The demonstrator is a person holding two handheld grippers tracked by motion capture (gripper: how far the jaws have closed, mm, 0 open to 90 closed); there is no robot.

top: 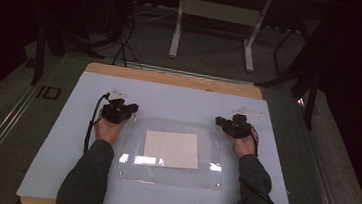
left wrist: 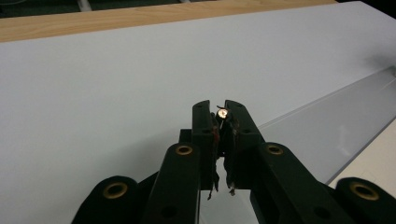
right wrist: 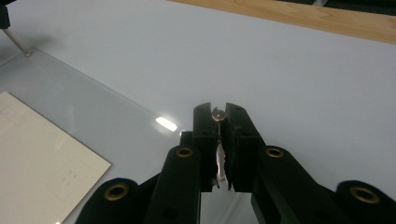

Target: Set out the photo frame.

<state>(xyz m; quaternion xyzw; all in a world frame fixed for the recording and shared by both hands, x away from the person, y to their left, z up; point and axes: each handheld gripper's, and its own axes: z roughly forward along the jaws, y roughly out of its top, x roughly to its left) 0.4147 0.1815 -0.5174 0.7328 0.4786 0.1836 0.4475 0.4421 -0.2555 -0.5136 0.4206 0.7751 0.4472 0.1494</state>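
Clear sheet (top: 169,174): left gripper (top: 129,110) and right gripper (top: 221,122) each clamp a far-corner pin (left wrist: 222,113); lift both evenly.

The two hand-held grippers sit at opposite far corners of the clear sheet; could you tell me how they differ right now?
The left hand-held gripper sits at the clear sheet's far left corner, the right hand-held gripper at its far right. The left pin has a coppery head; the right pin looks silvery. Both are shut on a small pin, jaws nearly touching, each held in one hand over the white mat.
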